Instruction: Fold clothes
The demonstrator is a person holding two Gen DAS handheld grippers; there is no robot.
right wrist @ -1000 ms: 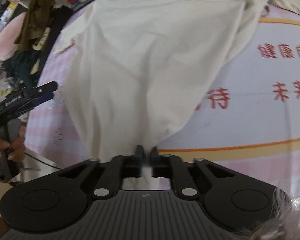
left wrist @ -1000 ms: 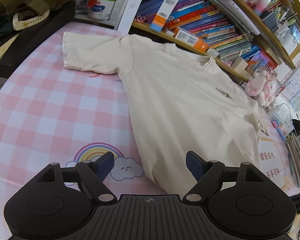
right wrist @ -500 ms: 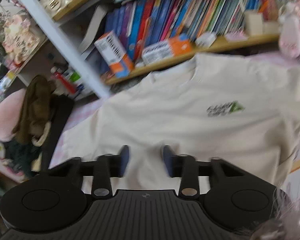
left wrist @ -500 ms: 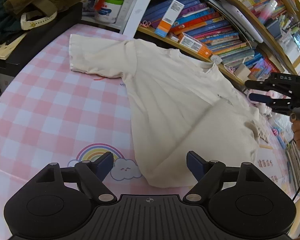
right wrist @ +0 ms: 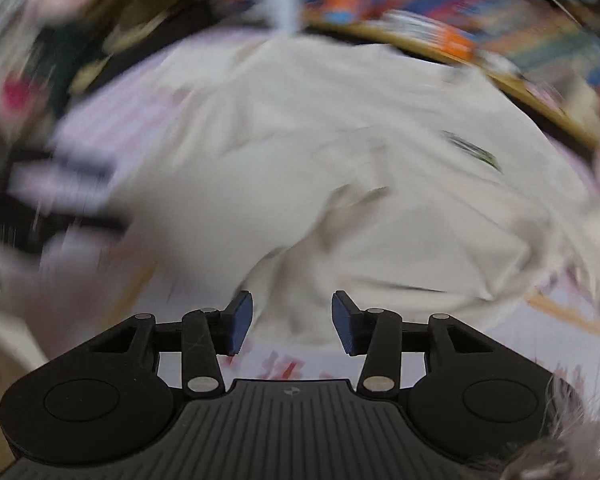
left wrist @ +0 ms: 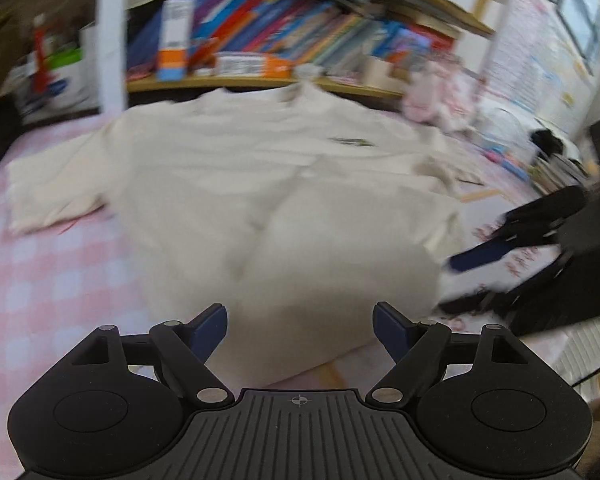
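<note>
A cream T-shirt (left wrist: pixel 260 184) lies spread on the pink checked tablecloth (left wrist: pixel 40 280), with a small dark logo on its chest and its lower right part folded up over the body. My left gripper (left wrist: pixel 299 330) hangs open and wide above the shirt's near edge, nothing between its fingers. In the right wrist view the shirt (right wrist: pixel 340 168) is blurred by motion. My right gripper (right wrist: pixel 292 322) is over its near edge with jaws opening and no cloth between the pads. The right gripper (left wrist: pixel 500 240) also shows at the shirt's right side in the left wrist view.
A bookshelf (left wrist: pixel 260 40) packed with colourful books runs along the table's far side. A pink plush toy (left wrist: pixel 432 96) sits at the far right. Dark clothes are piled at the far left (right wrist: pixel 80 40). The table's right part carries red printed characters (right wrist: pixel 284 368).
My right gripper has let go of the shirt's hem, opened and swung round above the shirt. The hem now lies folded over the body. My left gripper has shifted right, over the cloth.
</note>
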